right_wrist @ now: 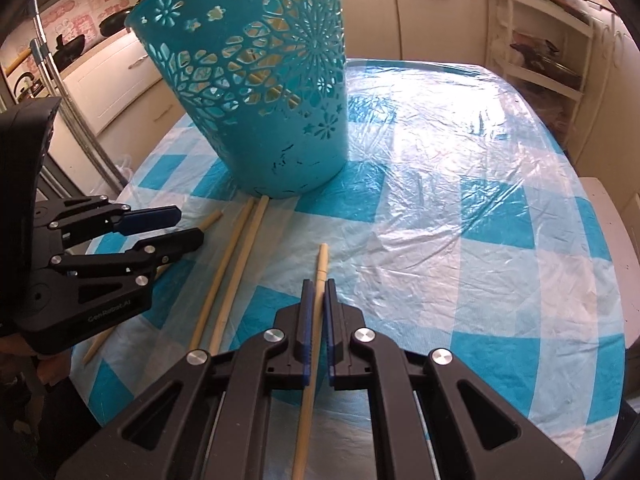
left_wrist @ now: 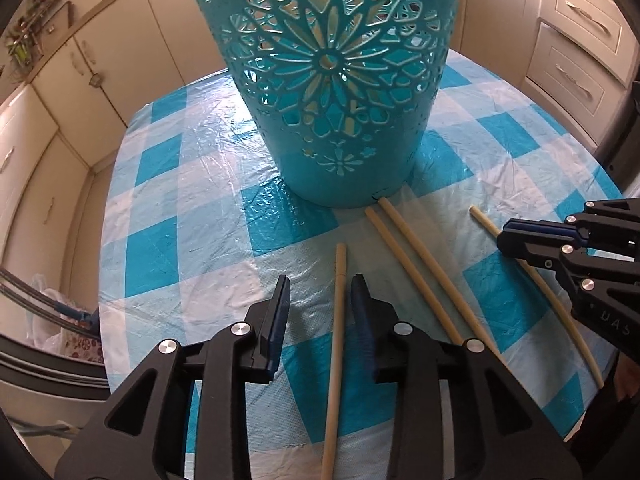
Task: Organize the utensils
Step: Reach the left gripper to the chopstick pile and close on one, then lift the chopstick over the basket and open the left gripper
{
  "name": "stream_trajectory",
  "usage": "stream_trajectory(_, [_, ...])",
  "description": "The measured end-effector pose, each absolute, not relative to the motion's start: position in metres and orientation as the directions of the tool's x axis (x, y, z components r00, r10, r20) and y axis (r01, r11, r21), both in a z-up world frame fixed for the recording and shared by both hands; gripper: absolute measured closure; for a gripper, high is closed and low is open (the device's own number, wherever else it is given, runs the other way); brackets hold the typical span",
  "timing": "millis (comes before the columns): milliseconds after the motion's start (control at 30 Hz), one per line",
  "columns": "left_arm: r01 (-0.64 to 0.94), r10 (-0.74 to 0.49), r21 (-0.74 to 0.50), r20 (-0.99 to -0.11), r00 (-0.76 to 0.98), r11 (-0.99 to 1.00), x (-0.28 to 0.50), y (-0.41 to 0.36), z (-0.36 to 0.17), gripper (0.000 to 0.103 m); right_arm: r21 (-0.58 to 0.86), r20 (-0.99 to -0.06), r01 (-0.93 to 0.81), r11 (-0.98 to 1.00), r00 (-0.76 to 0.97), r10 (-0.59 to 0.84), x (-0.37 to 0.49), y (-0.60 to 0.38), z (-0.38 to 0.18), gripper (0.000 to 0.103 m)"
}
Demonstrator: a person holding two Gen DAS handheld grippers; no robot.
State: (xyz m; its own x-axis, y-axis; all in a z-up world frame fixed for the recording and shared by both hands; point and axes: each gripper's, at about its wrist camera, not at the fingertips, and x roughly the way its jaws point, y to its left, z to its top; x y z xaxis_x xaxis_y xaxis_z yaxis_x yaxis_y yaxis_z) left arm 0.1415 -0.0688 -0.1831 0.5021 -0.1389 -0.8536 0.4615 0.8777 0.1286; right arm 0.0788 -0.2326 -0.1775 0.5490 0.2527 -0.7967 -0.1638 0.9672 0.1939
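Observation:
A tall teal cut-out basket (left_wrist: 336, 80) stands on the checked table; it also shows in the right wrist view (right_wrist: 256, 92). Several pale wooden chopsticks lie in front of it. My left gripper (left_wrist: 320, 286) is open, its jaws to either side of one chopstick (left_wrist: 338, 320) on the cloth. My right gripper (right_wrist: 318, 288) is shut on another chopstick (right_wrist: 318, 280), which runs between its pads. A pair of chopsticks (left_wrist: 416, 264) lies between the two grippers, their tips at the basket's base. More chopsticks show through the basket's holes (right_wrist: 260, 76).
The table wears a blue-and-white checked plastic cloth (right_wrist: 460, 184). Cream cabinets (left_wrist: 100, 60) and drawers (left_wrist: 576, 40) surround it. The right gripper appears at the right edge of the left wrist view (left_wrist: 516, 236), and the left gripper at the left of the right wrist view (right_wrist: 176, 226).

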Motion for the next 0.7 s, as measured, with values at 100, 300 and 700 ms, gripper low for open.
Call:
stream_trajectory(100, [0.456,-0.134,0.133,-0.851,0.508,0.880,0.141,-0.068,-0.184,0.073,0.194,-0.797,-0.164,0.967,0.548,0.253,0.079,-0.231,-0.178,0.098])
stream_trajectory(300, [0.456,-0.138,0.130,-0.849,0.510,0.880,0.140,-0.070,-0.185,0.077,0.179,-0.791,-0.180,0.967,0.558,0.250,0.081,-0.230,-0.178,0.097])
stream_trajectory(700, [0.504,-0.177,0.129,-0.839,0.515,0.854,0.118,-0.080,-0.179,0.098,0.311,-0.744,-0.130,0.941,0.583,0.326,0.084,-0.250,-0.183,0.098])
